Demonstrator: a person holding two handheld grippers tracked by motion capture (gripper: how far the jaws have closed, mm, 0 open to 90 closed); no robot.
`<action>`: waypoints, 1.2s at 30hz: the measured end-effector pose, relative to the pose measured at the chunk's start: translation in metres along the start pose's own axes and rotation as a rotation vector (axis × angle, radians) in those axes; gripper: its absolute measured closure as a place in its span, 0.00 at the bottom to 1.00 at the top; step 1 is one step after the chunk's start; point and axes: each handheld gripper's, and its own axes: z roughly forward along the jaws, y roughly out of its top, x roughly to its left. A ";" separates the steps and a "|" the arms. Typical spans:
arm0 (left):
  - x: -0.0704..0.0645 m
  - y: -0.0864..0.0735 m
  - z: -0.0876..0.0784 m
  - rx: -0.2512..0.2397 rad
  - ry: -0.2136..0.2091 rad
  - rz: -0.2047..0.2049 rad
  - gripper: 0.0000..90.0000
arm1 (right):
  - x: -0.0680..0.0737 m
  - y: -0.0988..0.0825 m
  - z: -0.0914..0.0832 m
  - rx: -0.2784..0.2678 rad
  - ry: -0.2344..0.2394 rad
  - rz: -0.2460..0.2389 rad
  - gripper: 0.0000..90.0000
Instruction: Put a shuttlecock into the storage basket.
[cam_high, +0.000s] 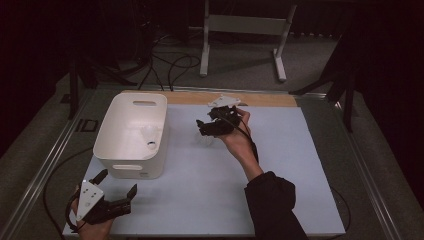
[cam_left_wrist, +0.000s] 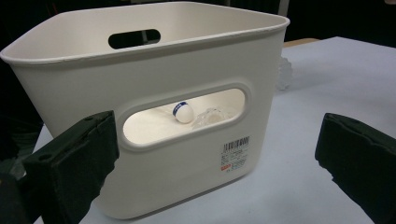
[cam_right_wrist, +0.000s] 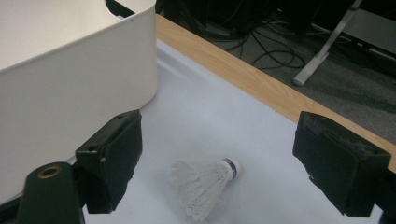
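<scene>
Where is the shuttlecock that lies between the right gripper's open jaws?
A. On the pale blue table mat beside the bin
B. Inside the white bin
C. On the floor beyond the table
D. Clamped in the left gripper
A: in the right gripper view the shuttlecock lies on its side on the table mat, outside the white bin, with the right gripper open around it and not touching it.

Left gripper (cam_left_wrist: 212, 168) jaws wide apart, empty, flanking the near wall of the white bin (cam_left_wrist: 154, 56). Through the bin's handle slot: shuttlecock (cam_left_wrist: 194, 113) lying inside. Barcode label (cam_left_wrist: 235, 153) just below the slot's right end.
</scene>
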 end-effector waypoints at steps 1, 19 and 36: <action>0.000 0.000 0.000 0.000 0.001 0.000 0.00 | 0.000 -0.001 0.000 0.005 0.000 -0.003 0.17; 0.000 0.000 0.000 -0.001 0.003 -0.001 0.00 | 0.000 -0.013 0.011 0.032 -0.010 -0.016 0.18; 0.000 0.000 -0.001 -0.004 0.005 -0.003 0.00 | -0.001 -0.023 0.017 0.049 -0.011 -0.015 0.18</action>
